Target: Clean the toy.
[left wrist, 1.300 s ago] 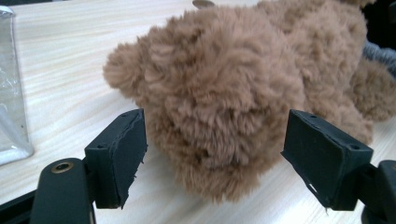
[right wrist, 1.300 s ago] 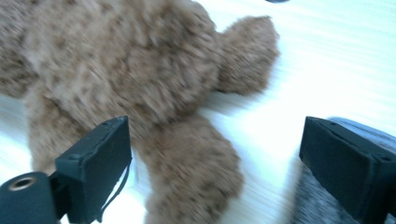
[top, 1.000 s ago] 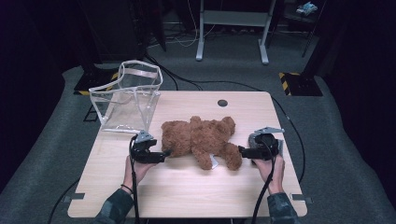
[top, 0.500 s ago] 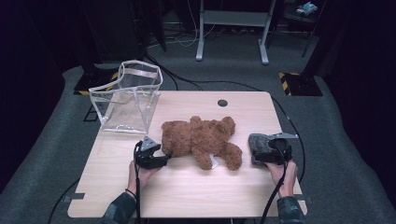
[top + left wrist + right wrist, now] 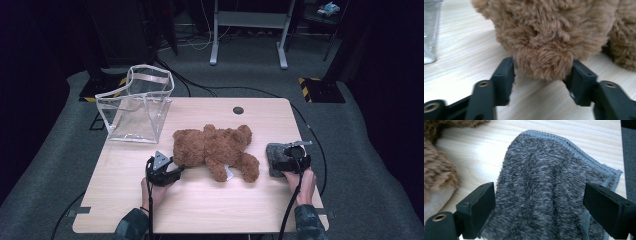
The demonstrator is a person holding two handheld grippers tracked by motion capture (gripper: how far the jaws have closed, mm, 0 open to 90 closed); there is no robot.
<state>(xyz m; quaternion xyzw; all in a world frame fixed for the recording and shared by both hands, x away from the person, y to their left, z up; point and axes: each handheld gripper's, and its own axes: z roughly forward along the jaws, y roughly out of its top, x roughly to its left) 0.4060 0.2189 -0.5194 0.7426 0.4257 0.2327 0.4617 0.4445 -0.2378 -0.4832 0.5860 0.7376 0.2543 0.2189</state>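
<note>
Change since a second ago: both hands have come down toward the desk; the right hand-held gripper point(image 5: 285, 161), which was beside the bear's leg, now sits farther right over the grey cloth; the left hand-held gripper's point(image 5: 176, 170) jaws have just been closing around the bear's rounded end.
Left hand-held gripper: about half open, one black jaw on each side of a rounded furry end of the brown plush teddy bear point(image 5: 544, 37); both pads lie against the fur in the left gripper view, though whether they press firmly I cannot tell.
Right hand-held gripper: jaws standing wide, having just been narrowing slightly; the grey fleecy cloth with a stitched hem point(image 5: 549, 187) lies between them, its left edge brushing the left jaw, the right jaw apart from it.
Teddy bear: lies flat across the middle of the pale wooden desk point(image 5: 200, 210), stretched left to right, between the two grippers; a small white tag shows beneath it.
Grey cloth: on the desk near its right edge, just right of the bear's leg.
Clear plastic tote bag with pale trim point(image 5: 135, 107): stands upright at the far left corner of the desk, well apart from the left gripper.
</note>
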